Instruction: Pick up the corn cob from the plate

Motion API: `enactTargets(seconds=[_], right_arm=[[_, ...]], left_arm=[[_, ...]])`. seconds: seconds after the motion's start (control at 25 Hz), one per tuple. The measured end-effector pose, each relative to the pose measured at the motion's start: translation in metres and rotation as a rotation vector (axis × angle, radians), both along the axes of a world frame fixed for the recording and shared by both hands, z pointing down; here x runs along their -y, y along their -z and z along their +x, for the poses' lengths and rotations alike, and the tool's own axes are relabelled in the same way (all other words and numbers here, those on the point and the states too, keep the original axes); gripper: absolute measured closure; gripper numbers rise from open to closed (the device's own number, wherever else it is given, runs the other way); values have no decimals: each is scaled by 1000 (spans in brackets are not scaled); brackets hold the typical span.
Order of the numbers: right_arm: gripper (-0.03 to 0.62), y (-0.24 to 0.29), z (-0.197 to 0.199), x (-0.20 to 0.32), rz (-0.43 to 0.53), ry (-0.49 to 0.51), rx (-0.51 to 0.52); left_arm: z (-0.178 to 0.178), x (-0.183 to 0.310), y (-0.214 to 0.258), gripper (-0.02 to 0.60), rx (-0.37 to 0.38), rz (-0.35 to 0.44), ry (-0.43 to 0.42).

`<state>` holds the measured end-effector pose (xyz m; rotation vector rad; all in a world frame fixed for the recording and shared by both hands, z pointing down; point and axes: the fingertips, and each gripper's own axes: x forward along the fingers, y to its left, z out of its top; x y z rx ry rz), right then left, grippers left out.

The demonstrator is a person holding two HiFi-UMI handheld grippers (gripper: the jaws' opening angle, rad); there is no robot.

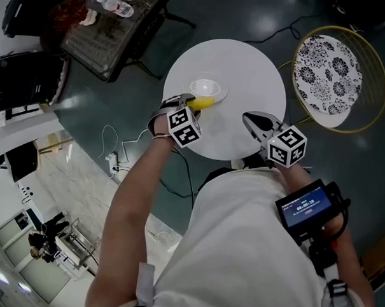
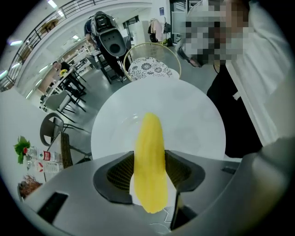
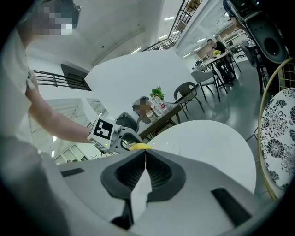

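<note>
L gripper (image 2: 150, 159) pinches the long yellow corn cob (image 2: 150, 136) mid-length, at the near edge of the small pale round plate (image 1: 207, 87). R gripper (image 3: 145, 152) is pressed together, empty, well apart from plate. Risk: rounded cob pivots in the pinch, slips out and drops back onto plate.

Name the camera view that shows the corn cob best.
The left gripper view: the corn cob fills the middle, clamped in the left gripper. The head view shows only a small yellow end; the right gripper view, just a yellow sliver.
</note>
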<state>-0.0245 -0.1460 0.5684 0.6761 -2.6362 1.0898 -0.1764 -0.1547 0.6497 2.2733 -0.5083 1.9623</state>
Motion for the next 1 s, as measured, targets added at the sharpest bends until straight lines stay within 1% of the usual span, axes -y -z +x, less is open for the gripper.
enactTargets(seconds=[0.16, 0.4, 0.56, 0.76, 0.88, 1.0], right_arm=[[585, -1, 0, 1, 21, 19, 1], [585, -2, -3, -7, 26, 41, 9], [585, -10, -3, -19, 17, 56, 9], [585, -6, -5, -30, 0, 40, 8], [585, -20, 5, -22, -3, 30, 10], [585, -20, 7, -22, -7, 15, 7]], left_arm=[[6, -21, 2, 377, -25, -9, 79], [10, -46, -6, 377, -56, -42, 198], [11, -58, -17, 377, -100, -78, 327], [2, -69, -21, 377, -165, -130, 513], [7, -61, -42, 377, -184, -146, 583], [6, -60, -49, 377, -189, -159, 617]])
